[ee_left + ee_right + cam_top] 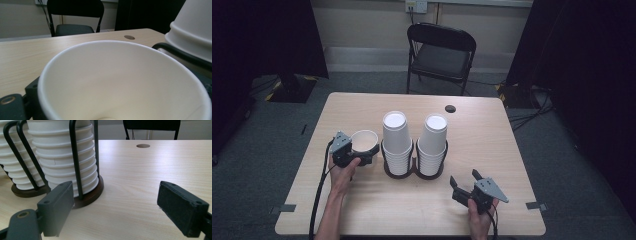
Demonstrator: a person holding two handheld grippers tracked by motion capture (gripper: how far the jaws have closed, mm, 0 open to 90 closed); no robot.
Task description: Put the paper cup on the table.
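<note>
Two stacks of upside-down white paper cups stand mid-table in a dark wire holder: the left stack and the right stack. A single white cup sits mouth-up just left of the left stack, with my left gripper shut on it. In the left gripper view the cup is seen from its rim down. My right gripper rests open near the table's front right, nothing between its jaws. In the right gripper view the right stack stands ahead to the left.
The wooden table has a dark round cable hole near its far edge. A black folding chair stands beyond the table. Bare tabletop lies right of the holder and along the front.
</note>
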